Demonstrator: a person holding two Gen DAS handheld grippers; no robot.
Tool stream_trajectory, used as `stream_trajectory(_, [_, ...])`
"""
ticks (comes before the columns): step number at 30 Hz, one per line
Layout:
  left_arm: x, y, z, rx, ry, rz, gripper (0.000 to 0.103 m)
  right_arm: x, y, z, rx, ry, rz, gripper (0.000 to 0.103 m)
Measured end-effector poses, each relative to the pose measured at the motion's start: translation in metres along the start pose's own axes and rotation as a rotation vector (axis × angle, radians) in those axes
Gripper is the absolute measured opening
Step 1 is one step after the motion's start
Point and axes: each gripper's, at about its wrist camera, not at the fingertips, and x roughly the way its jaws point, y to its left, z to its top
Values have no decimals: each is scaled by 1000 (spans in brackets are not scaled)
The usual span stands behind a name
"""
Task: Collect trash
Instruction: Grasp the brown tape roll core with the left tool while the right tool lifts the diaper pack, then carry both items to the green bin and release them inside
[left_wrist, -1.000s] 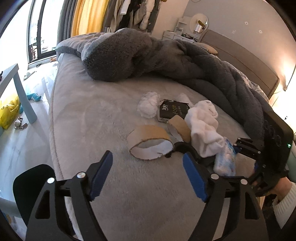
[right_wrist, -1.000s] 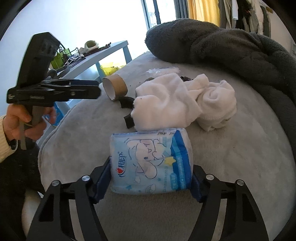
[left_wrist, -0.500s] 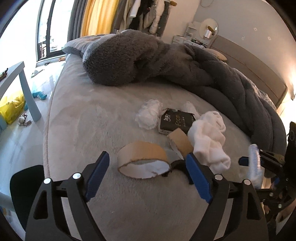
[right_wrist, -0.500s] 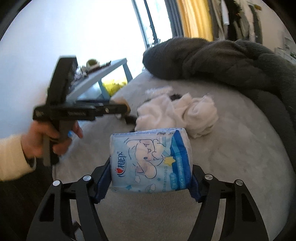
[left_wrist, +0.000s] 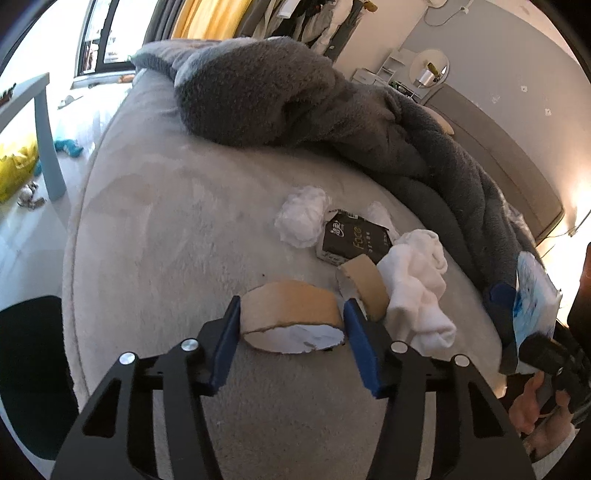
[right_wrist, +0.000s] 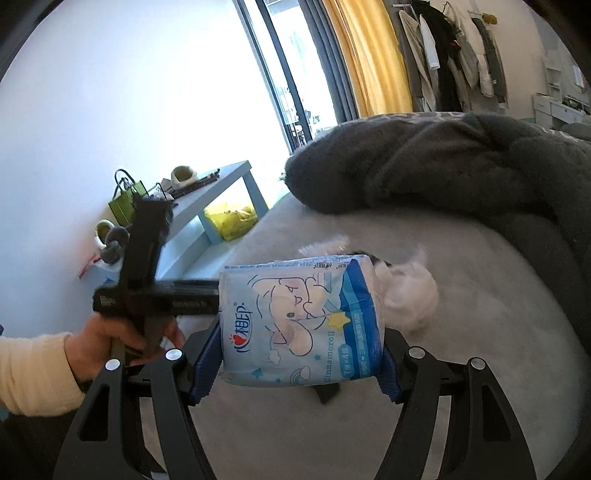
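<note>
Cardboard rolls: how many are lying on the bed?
2. One cardboard roll lies between the closing jaws of the left gripper; a smaller roll lies just behind it, against the white cloth. Others may be hidden.

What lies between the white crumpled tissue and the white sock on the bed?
In the left wrist view, a black packet lies between the crumpled tissue and the sock.

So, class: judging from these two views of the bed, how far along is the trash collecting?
Done: nothing visibly binned yet. In hand: the right claw grips the blue tissue pack, lifted off the bed; the left claw is closing around the flattened cardboard roll. Left: the smaller cardboard roll, crumpled tissue and black packet.
</note>
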Motion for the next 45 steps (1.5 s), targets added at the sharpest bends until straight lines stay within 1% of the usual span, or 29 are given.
stream_trajectory(2, [-4,4,1,-10,-6,-20,57,5,7,5,0,-6,7,70])
stream_trajectory(4, [-12,8,1,-8,-22,-24,57,12,13,8,-5,-5,12,70])
stream_trajectory(8, [-31,21,4,6,-59,11,57,29,23,14,-12,13,24,70])
stream_trajectory(11, [-43,32,7,-6,-75,28,57,44,31,19,-14,27,35,70])
stream_trajectory(15, [-59,43,9,12,-102,88,57,62,45,27,-7,41,45,70])
stream_trajectory(18, [-68,53,9,25,-106,130,57,75,60,36,-16,43,54,70])
stream_trajectory(23, [-79,81,5,2,-98,187,57,100,81,45,-20,70,64,70])
stream_trajectory(27, [-87,110,1,-39,-69,238,57,118,97,49,-19,91,80,70])
stream_trajectory(30, [-87,133,-4,-69,-18,284,57,131,109,52,-18,106,91,70])
stream_trajectory(37, [-88,168,-23,-92,83,354,58,165,142,55,-29,158,122,70])
stream_trajectory(45, [-95,219,-49,-179,192,385,58,201,178,59,-42,215,151,70])
